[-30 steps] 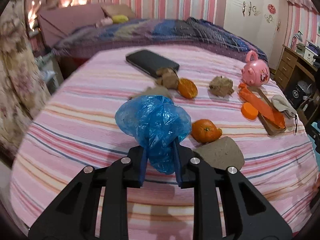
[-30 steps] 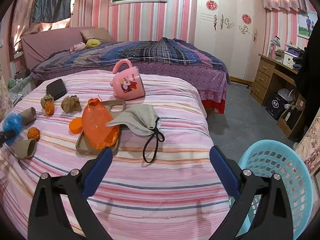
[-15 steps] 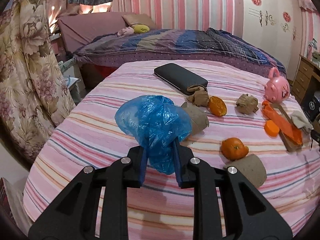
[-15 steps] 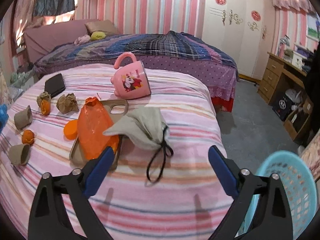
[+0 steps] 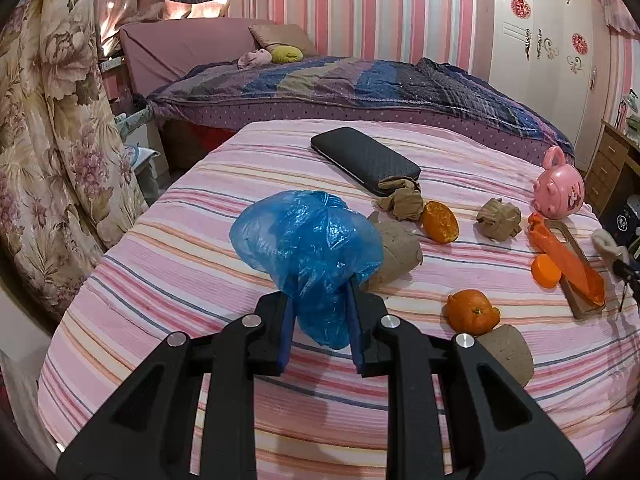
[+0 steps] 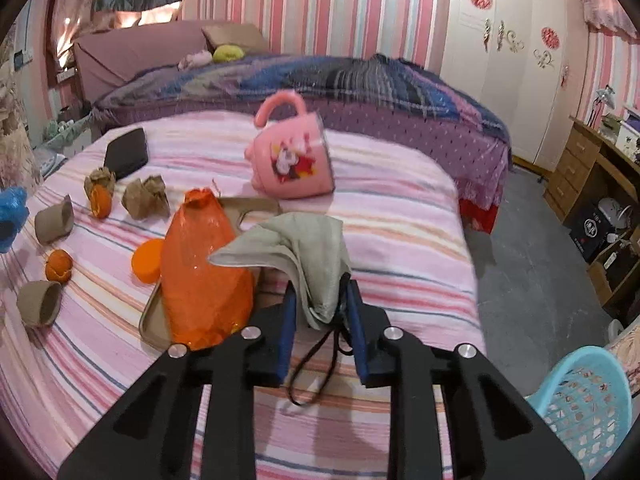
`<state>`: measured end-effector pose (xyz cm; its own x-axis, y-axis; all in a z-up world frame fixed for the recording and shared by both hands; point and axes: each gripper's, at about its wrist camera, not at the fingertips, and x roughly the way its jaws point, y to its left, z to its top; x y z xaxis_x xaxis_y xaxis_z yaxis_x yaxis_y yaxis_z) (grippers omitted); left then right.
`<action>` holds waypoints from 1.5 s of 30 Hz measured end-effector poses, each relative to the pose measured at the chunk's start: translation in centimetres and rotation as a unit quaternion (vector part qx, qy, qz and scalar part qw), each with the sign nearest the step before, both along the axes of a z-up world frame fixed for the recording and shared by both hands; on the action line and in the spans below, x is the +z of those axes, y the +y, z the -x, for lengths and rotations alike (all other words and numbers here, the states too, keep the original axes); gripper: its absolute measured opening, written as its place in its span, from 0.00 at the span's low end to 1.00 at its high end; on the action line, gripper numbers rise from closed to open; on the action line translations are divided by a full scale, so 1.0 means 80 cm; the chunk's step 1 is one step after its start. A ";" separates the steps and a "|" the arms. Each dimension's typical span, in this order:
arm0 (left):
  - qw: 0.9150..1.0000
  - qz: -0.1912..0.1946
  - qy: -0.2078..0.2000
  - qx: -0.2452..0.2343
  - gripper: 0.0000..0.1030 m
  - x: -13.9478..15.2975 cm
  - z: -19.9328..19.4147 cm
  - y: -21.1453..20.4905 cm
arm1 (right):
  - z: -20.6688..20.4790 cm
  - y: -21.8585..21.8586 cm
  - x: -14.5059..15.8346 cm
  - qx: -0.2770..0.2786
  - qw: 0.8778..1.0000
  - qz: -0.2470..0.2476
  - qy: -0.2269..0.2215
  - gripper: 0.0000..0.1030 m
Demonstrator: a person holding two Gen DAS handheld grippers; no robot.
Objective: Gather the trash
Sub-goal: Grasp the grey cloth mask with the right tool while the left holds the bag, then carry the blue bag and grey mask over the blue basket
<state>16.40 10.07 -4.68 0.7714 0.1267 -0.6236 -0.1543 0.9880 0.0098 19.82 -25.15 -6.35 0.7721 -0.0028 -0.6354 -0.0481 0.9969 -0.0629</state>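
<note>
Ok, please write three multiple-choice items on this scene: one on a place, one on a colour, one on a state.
1. Where is the pink mug? A in the basket; B on the striped bed; C on the desk.
2. What colour is the bag in the left gripper? A blue; B green; C white.
3. How is the pink mug? A upright; B on its side; C in pieces.

B: stripes lie around it.
A: crinkled blue plastic.
B: its handle points up.

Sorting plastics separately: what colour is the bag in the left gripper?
Blue, translucent plastic bag; clearest in the left wrist view.
</note>
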 end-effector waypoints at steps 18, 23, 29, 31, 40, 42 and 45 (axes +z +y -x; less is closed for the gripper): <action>1.000 0.020 -0.012 0.000 0.21 0.009 0.033 -0.015 | 0.062 -0.015 0.022 -0.006 0.999 -0.023 -0.027 0.23; 1.000 0.011 -0.026 -0.006 0.21 0.016 0.050 -0.036 | 0.084 -0.016 0.028 -0.006 0.999 -0.018 -0.036 0.23; 0.999 0.012 -0.038 -0.019 0.21 0.023 0.072 -0.061 | 0.110 -0.035 0.035 -0.015 0.999 -0.021 -0.044 0.23; 0.999 0.012 -0.043 -0.023 0.21 0.026 0.079 -0.070 | 0.120 -0.043 0.041 -0.017 0.998 -0.022 -0.049 0.23; 0.996 -0.001 -0.063 -0.060 0.21 0.043 0.098 -0.132 | 0.158 -0.091 0.056 -0.038 0.997 -0.007 -0.062 0.23; 0.995 -0.005 -0.069 -0.075 0.21 0.050 0.100 -0.154 | 0.167 -0.109 0.058 -0.050 0.997 -0.009 -0.066 0.23; 0.991 -0.003 -0.079 -0.107 0.21 0.057 0.105 -0.203 | 0.180 -0.136 0.059 -0.068 0.995 -0.013 -0.069 0.23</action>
<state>7.99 -6.14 -0.09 0.8693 -0.0461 -0.4921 0.0579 0.9983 0.0087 5.40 -36.04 -1.65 0.8455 -0.0986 -0.5247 0.0955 0.9949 -0.0331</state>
